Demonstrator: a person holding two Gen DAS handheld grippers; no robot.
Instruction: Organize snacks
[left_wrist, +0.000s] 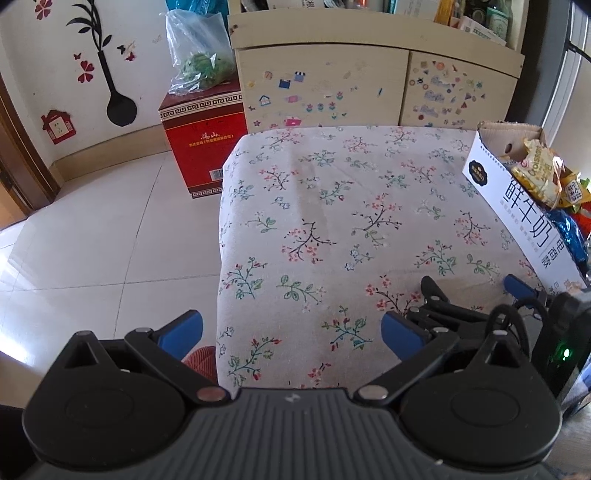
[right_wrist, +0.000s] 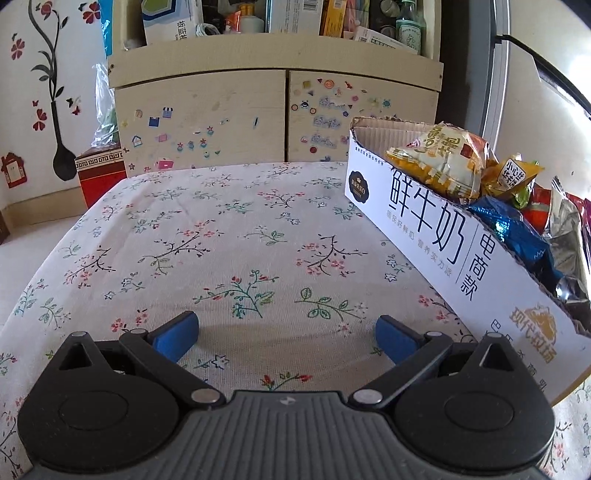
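The snacks (right_wrist: 454, 162) sit piled in a white box (right_wrist: 436, 236) at the right of both views, on the table (right_wrist: 229, 236) with its floral cloth. A yellow bag lies on top at the box's far end, with a blue bag (right_wrist: 509, 229) and a silver one nearer. The right tool (right_wrist: 286, 339) is low in its frame over bare cloth, left of the box, fingers apart and empty. The left tool (left_wrist: 291, 332) hangs at the table's left edge, also spread and empty. A cabinet (right_wrist: 273, 114) stands behind the table.

A home: stickered cabinet (right_wrist: 201, 122); floral tablecloth (right_wrist: 221, 240); flower wall decals (left_wrist: 88, 70).
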